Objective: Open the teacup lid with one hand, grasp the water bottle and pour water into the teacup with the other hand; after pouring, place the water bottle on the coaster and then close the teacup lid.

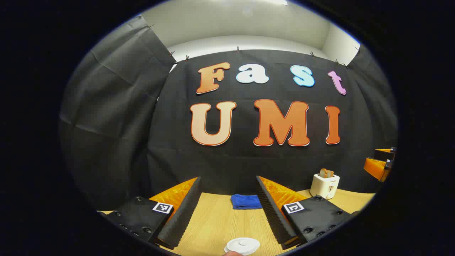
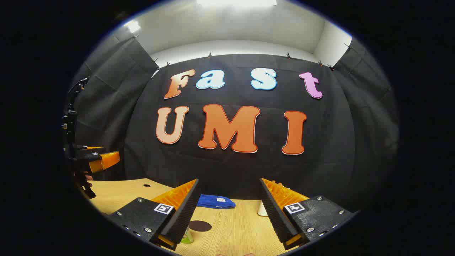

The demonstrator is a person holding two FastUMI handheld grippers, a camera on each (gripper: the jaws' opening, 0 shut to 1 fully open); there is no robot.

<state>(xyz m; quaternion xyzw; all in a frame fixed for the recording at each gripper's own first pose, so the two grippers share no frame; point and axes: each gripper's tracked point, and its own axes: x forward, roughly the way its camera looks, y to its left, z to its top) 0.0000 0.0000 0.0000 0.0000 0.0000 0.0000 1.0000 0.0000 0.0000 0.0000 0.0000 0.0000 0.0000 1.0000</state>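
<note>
Both tongs are hanging wide open over the wooden surface [image 1: 213, 220], gripping nothing. The left tongs [image 1: 227, 213] are hovering above the white teacup lid [image 1: 242, 245]. The right tongs [image 2: 229, 213] are hovering near the dark coaster [image 2: 199, 225], a blue cloth [image 2: 215, 201] lying beyond.

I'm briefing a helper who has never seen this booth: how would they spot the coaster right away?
Start at the wooden table in front of the black cloth wall. In the right gripper view, near the folded blue cloth, lies the coaster. It is a flat, dark, round disc, unlike the soft blue cloth or the white toaster.
</note>
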